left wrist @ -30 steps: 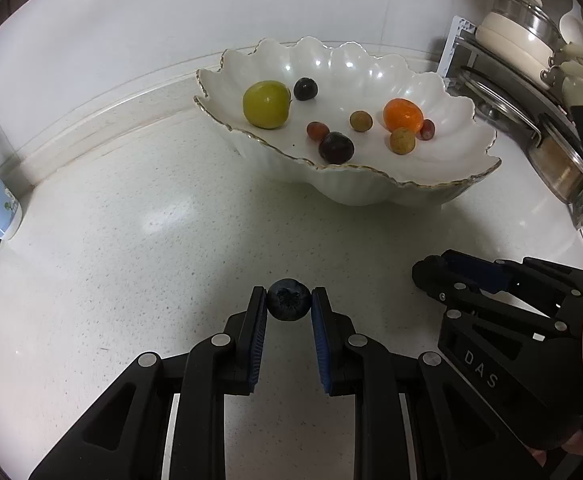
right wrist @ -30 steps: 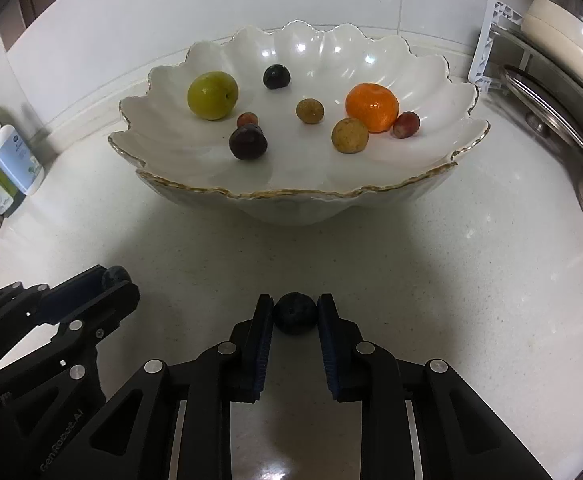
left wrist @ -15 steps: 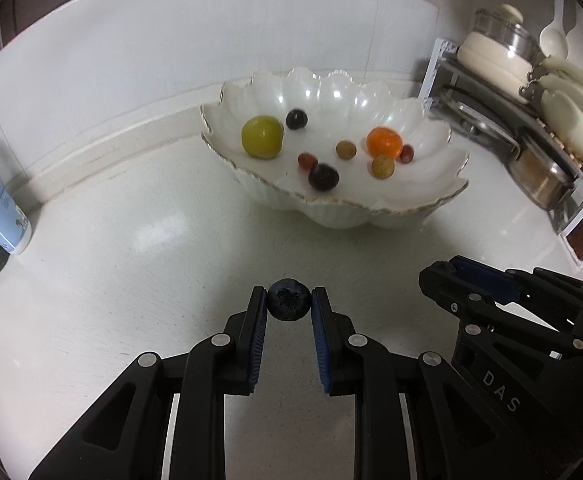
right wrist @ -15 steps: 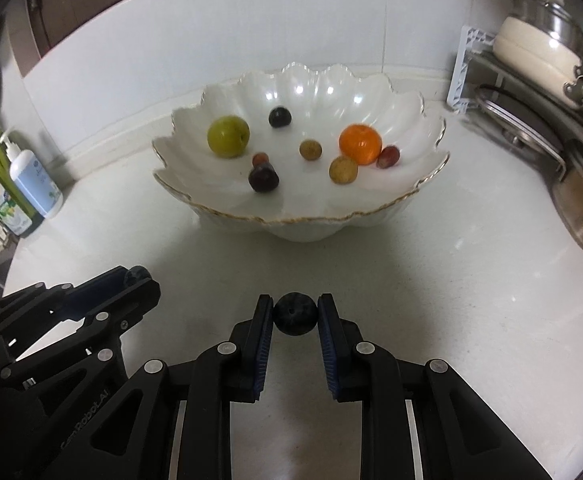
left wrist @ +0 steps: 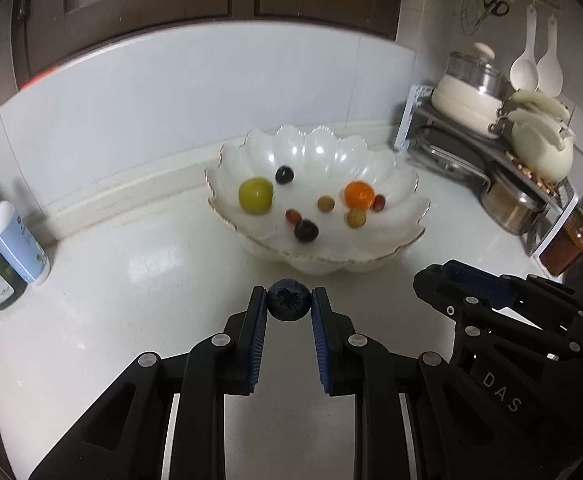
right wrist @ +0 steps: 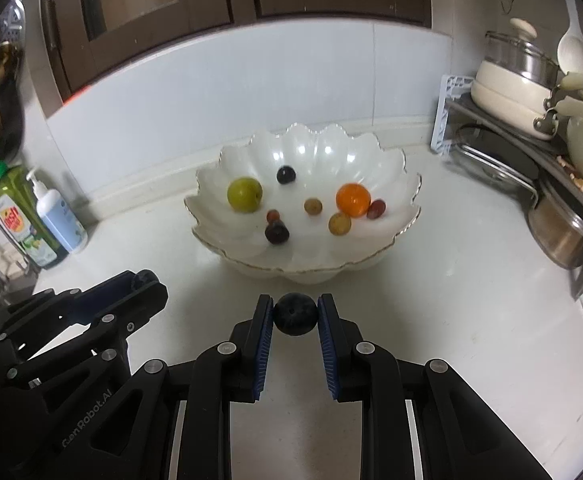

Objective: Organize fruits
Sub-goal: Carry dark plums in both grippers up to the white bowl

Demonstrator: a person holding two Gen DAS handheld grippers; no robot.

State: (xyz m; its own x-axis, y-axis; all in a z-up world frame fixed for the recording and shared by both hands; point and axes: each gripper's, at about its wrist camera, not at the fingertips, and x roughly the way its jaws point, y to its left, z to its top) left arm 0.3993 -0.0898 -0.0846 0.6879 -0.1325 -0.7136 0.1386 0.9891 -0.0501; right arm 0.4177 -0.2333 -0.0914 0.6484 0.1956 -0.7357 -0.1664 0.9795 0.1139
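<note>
The left gripper (left wrist: 289,305) clamps a blueberry (left wrist: 288,300), its crown end facing the camera; the right gripper (right wrist: 294,314) clamps a second blueberry (right wrist: 294,314). Both hang over the desk (left wrist: 111,300), before the scalloped bowl (right wrist: 251,268) near its back edge.

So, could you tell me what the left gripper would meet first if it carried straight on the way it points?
Probably the near rim of the white bowl, ahead of the left gripper and its blueberry; depth is unclear.
</note>
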